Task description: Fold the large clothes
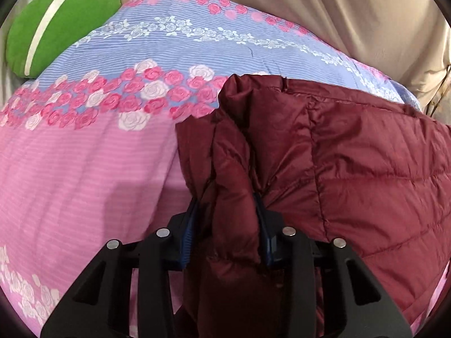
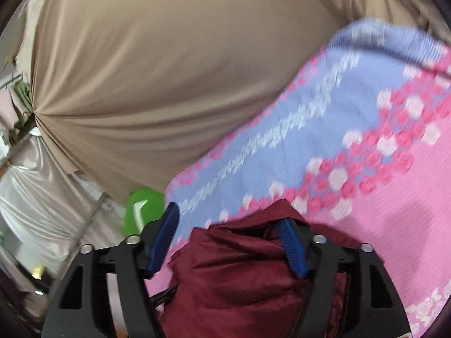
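here jacket bunches between left fingers.

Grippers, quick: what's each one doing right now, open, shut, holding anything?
Left gripper: shut on a fold of the maroon jacket.
Right gripper: open, jacket fabric between its fingers, not pinched.

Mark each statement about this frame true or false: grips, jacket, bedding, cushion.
1. The left gripper is shut on the maroon puffer jacket. True.
2. The right gripper is shut tight on the jacket. False: its fingers stand apart, with jacket fabric loose between them.
3. The jacket lies on a floral quilt. True.
4. The cushion is yellow. False: it is green with a white stripe.
5. Beige fabric rises behind the quilt. True.
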A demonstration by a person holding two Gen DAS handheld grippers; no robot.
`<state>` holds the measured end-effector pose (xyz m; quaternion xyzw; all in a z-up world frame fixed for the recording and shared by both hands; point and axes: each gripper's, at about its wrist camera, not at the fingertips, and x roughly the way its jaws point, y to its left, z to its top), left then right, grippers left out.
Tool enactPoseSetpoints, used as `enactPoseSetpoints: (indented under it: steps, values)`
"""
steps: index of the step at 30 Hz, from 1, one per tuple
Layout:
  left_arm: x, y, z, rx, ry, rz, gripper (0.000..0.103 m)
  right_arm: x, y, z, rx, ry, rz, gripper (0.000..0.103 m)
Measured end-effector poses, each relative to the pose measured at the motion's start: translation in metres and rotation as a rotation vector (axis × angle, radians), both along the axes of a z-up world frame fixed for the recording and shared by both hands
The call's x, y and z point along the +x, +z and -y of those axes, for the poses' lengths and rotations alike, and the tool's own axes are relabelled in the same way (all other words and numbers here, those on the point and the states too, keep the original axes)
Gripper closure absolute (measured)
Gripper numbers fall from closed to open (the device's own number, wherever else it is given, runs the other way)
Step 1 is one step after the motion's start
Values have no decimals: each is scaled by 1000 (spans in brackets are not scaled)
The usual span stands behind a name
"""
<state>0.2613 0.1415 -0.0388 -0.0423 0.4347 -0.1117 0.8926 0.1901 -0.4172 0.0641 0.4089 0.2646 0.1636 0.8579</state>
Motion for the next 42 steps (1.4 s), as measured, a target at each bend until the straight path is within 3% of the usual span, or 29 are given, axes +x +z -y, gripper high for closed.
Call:
enactPoseSetpoints:
  steps: [3,7,9,12,16,21,22,23,24,25,26,27,29,30,32,33,34,35,36,40,42]
  values:
    - [-2,-1,-2,2,16,3,67,4,-24,15,-83,-64,-263,30]
    - [-2,-1,-1,14,17,6,67,-39,-21,55,-16,-124,-217,30]
    - [-3,0,2,35,20,10,66,-68,-5,62,-137,-217,-195,30]
    - [-2,6,4,39,38,-11,66,-75,7,30,-319,-167,-208,29]
    - [9,21,-3,-44,56,-39,62,-50,-8,-27,-496,-18,-230,28]
    - [41,15,-3,-105,65,-123,59,5,-58,-55,-579,32,-330,29]
    - [45,12,-4,-119,67,-141,61,16,-68,-56,-593,23,-364,33]
    - [46,11,-4,-124,69,-147,66,25,-77,-56,-594,14,-393,55]
    - [46,14,-1,-103,68,-137,78,26,-78,-56,-584,17,-397,86]
    - [44,18,0,-87,66,-122,87,26,-72,-58,-562,23,-373,94]
    - [41,25,2,-64,67,-92,89,23,-63,-60,-558,14,-335,96]
    - [38,28,2,-54,69,-74,92,11,-42,-66,-575,-2,-235,97]
    - [37,28,5,-10,80,-54,92,-4,-18,-73,-603,-27,-105,97]
    - [39,24,6,5,80,-62,92,-7,-16,-72,-613,-52,-87,97]
    - [44,11,9,16,83,-80,90,8,-38,-67,-646,-60,-183,97]
    - [44,9,9,25,87,-74,89,24,-69,-61,-690,-51,-308,97]
    - [43,9,10,34,90,-67,88,31,-85,-58,-713,-58,-371,96]
    - [42,10,10,37,89,-64,88,33,-99,-52,-721,-77,-415,96]
    - [41,11,9,37,90,-63,87,26,-99,-44,-677,-96,-399,96]
    - [33,20,1,31,127,-69,85,-3,-65,-35,-694,-232,-334,83]
    - [18,39,0,26,136,-12,85,-12,-48,-40,-710,-233,-287,83]
